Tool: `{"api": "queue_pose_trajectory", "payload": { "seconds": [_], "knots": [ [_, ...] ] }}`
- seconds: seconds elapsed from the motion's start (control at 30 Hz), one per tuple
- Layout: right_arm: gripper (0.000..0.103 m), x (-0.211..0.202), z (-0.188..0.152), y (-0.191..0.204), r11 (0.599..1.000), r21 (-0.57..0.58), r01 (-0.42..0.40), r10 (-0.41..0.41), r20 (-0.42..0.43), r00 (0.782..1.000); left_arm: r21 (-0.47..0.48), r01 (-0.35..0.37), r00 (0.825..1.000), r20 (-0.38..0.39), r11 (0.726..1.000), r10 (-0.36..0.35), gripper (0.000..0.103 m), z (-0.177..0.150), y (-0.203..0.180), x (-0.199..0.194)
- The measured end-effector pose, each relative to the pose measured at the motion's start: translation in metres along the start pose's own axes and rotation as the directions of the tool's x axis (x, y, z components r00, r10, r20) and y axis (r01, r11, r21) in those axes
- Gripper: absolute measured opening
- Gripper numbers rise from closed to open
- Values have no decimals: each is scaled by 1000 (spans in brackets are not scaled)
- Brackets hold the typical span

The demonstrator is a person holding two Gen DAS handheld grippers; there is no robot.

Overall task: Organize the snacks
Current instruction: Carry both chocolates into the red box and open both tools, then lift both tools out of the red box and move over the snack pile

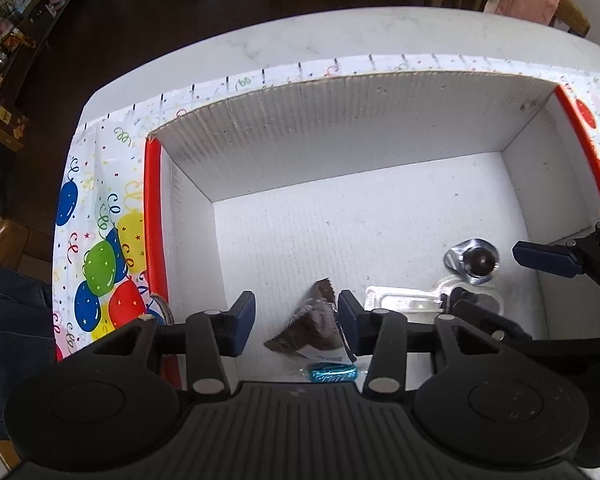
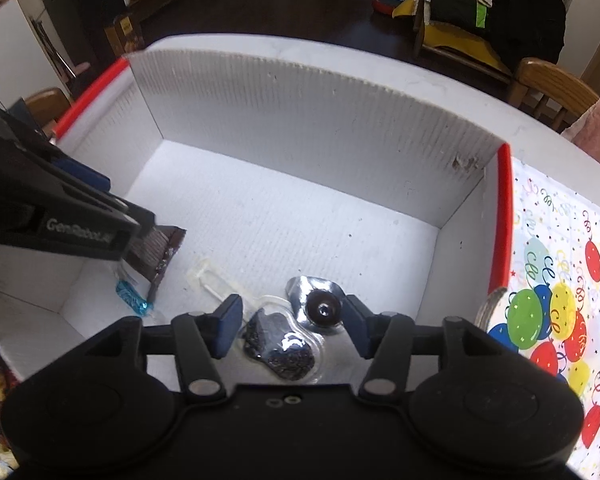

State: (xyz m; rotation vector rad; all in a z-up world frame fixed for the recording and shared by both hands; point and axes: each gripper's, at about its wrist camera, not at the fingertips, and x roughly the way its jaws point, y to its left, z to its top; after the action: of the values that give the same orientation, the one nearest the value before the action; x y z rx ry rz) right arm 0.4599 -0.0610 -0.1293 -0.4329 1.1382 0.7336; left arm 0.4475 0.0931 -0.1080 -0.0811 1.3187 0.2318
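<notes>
A white cardboard box with red rim tape holds the snacks; it also shows in the right wrist view. My left gripper is open inside the box, its fingers on either side of a brown wrapped snack, which also shows in the right wrist view. A blue foil candy lies just under it and appears in the right wrist view. My right gripper is open over a clear packet of dark snack and a silver foil cup. The cup also shows in the left wrist view.
A clear plastic strip lies on the box floor between the snacks. The box stands on a balloon-print cloth over a white marble table. Wooden chairs stand around the table.
</notes>
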Motion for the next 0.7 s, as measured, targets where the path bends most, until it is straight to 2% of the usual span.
{"api": "queue_pose_trajectory", "payload": {
  "seconds": [0.13, 0.27, 0.33, 0.7],
  "knots": [
    [63, -17, -2, 0, 1000, 16, -3, 2, 44, 999, -9, 12, 999, 36, 1000, -12, 45, -7, 0, -13],
    [64, -37, -6, -2, 999, 47, -16, 12, 84, 996, -24, 28, 997, 76, 999, -27, 45, -16, 2, -27],
    [69, -47, -8, -2, 998, 63, -20, 13, 103, 995, -27, 35, 995, 96, 999, -32, 45, -20, 3, -36],
    [76, -96, -30, 10, 994, 101, -46, 26, 188, 982, -18, 59, 976, 210, 998, -54, 45, -56, 13, -82]
  ]
}}
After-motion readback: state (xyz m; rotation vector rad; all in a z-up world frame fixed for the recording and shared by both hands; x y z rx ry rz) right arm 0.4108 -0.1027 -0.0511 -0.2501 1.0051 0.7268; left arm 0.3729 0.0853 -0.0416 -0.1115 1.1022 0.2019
